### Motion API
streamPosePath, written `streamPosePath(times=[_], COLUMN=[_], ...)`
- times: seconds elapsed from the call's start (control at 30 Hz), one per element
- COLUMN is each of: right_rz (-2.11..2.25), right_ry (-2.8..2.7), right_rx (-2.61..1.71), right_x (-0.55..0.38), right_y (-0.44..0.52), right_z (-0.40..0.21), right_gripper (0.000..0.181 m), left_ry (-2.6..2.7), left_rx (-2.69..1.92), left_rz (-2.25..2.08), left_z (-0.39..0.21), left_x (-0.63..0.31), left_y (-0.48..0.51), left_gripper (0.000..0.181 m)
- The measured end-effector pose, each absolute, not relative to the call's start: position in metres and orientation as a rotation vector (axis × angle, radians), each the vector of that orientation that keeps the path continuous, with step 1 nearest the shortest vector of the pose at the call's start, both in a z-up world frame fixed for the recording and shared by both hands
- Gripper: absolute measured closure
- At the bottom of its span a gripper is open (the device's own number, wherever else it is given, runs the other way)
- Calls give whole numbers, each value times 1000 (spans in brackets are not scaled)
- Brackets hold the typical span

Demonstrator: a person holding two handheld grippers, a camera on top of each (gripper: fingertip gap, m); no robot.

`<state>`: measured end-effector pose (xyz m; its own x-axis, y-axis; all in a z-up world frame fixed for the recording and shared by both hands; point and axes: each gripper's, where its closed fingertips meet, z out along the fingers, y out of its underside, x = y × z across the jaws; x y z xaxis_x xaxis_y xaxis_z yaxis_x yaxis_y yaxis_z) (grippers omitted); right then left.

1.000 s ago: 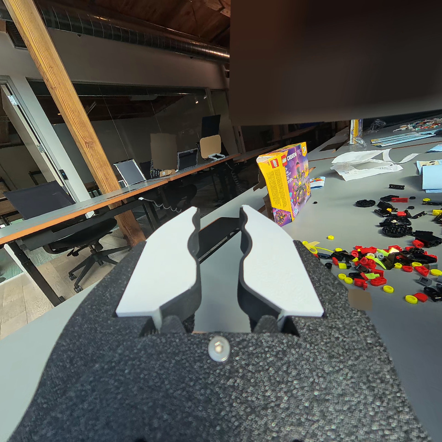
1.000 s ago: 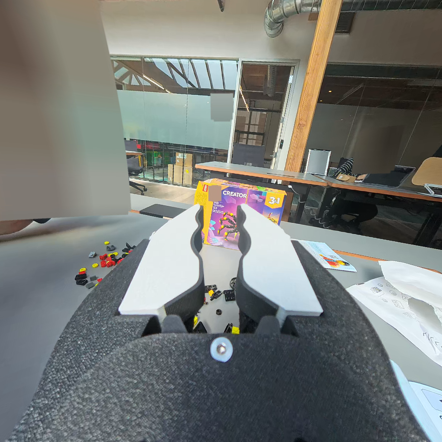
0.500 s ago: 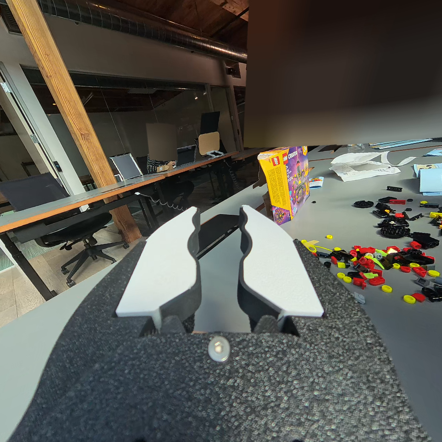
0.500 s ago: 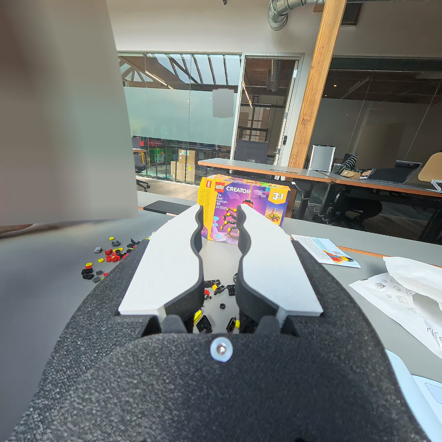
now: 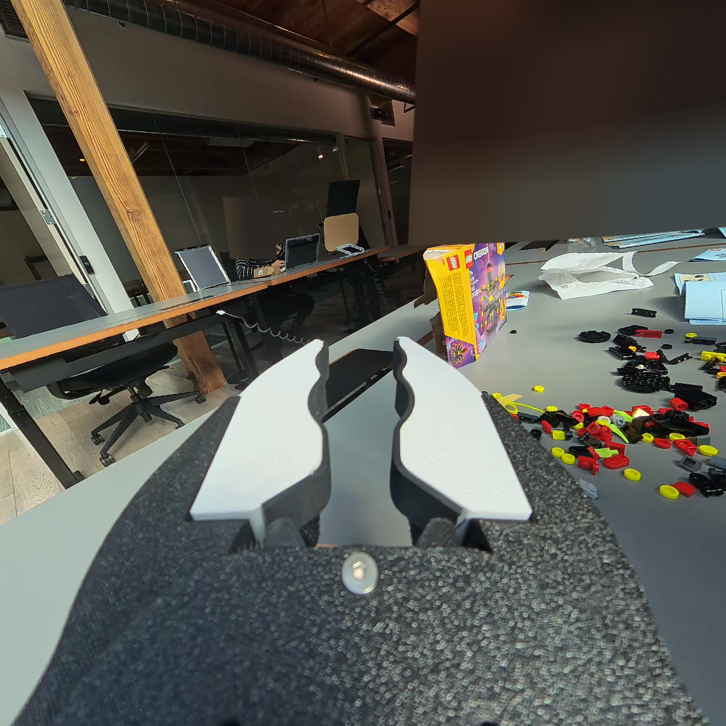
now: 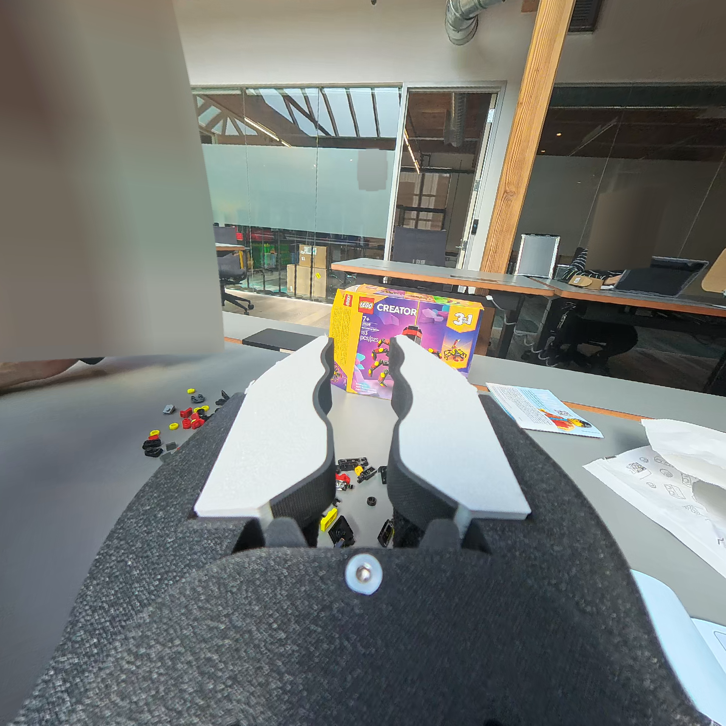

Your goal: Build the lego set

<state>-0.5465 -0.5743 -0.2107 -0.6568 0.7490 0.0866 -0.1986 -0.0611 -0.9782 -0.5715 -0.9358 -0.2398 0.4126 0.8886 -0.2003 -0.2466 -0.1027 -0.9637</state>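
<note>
both grippers hover above the grey table [image 5: 648,569], each holding nothing. landmark for all places below: the lego box [image 6: 406,340], which stands upright near the far edge of the table.

left gripper [image 5: 358,345]: jaws apart, bare table visible through the gap. it sits well to the left of the lego box [image 5: 467,298] as the left wrist view sees it, over a stretch of table with no pieces. a dark flat panel [image 5: 353,373] lies in the table surface between the fingertips and the box.

right gripper [image 6: 360,341]: jaws apart, nothing between the pads. it points straight at the box front, which shows through the gap.

loose lego pieces: in the left wrist view a red, yellow and black heap [image 5: 628,436] lies on the near side of the box and to its right, with a looser black group [image 5: 644,369] between heap and box. in the right wrist view a few black, red and yellow pieces [image 6: 353,479] lie on the table under the open fingers, on the near side of the box; a second small scatter [image 6: 184,420] lies left of the box.

paper: a leaflet [image 6: 542,410] lies flat just right of the box; torn white bags [image 6: 675,471] lie farther right and nearer the camera.

no assembled model can be made out among the pieces.
</note>
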Motion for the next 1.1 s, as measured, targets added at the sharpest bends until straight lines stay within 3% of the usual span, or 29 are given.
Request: streamPosePath(times=[1.1], right_rz=[1798], right_ry=[-1531], right_rx=[-586], right_x=[-543], right_y=[-574], right_z=[-207], right_gripper=[155], left_ry=[-639], left_rx=[-1337], left_rz=[1060], left_z=[-241], left_x=[-573], left_y=[-934], left_gripper=[150])
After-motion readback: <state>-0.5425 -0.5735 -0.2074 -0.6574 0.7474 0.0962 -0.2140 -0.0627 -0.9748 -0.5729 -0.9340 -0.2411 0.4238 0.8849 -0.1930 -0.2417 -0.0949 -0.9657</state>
